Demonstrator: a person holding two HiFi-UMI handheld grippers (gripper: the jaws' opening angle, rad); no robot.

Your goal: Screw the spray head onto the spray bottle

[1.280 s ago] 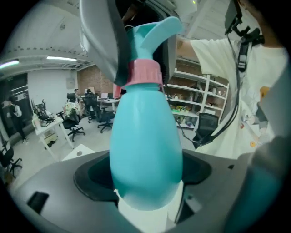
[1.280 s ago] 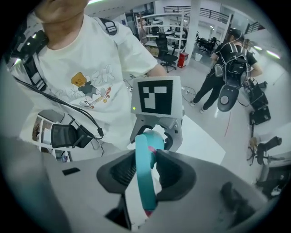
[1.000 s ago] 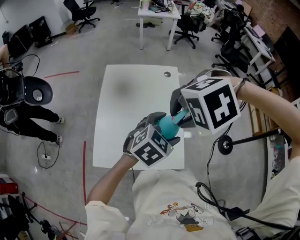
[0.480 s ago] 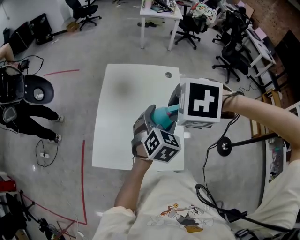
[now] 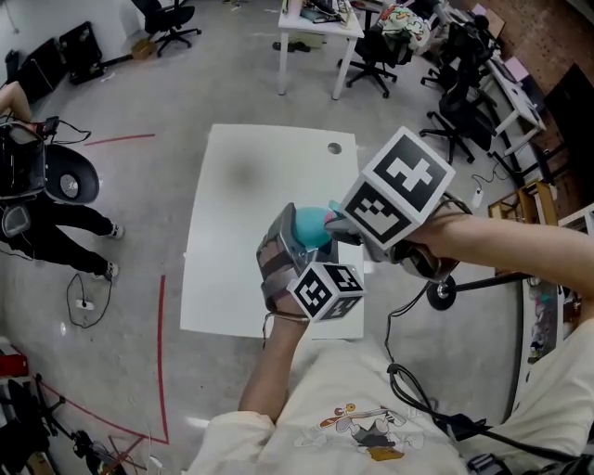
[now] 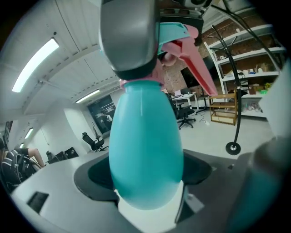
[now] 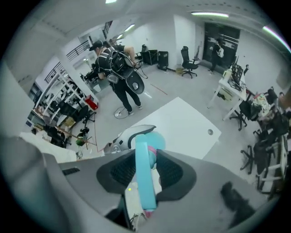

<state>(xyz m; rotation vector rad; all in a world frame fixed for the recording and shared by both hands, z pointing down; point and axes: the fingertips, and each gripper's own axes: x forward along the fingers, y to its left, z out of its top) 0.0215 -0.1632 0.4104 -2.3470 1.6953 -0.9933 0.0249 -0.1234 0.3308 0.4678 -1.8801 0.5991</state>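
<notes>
left gripper (image 6: pixel 146 182) is clamped on the spray bottle (image 6: pixel 145 132) – pads press the teal lower body from both sides, and the bottle runs up along the jaws with its neck end away from the camera. The spray head (image 6: pixel 175 31) sits on the bottle neck. Its pink collar (image 6: pixel 141 83) meets the top of the body and the pink trigger (image 6: pixel 195 63) slants down to the right in the left gripper view. Can't tell how far the thread is seated.

right gripper (image 7: pixel 148 179) is closed on the spray head – dark pads grip the teal head on its two flanks, with the jaws standing at the head's width. In the right gripper view the bottle's rounded body shows just past the head, with the left gripper's grey jaw beside it. In the left gripper view a grey jaw of the right gripper covers the head's left side.

Head view: both grippers meet in the air over the near right part of the white table (image 5: pixel 241 186), in front of the person's chest. The bottle shows as a teal patch between them. The left cube (image 5: pixel 325 289) sits below it and the right cube (image 5: pixel 397 195) to its right. The table has a round hole (image 5: pixel 333 147) near its far right corner.

Off the table: a person with a backpack (image 7: pixel 116 63) stands on the floor to the left, there's a red tape line (image 5: pixel 160 343) on the floor, and office chairs (image 5: pixel 376 51) and a second desk (image 5: pixel 316 28) are at the far end
</notes>
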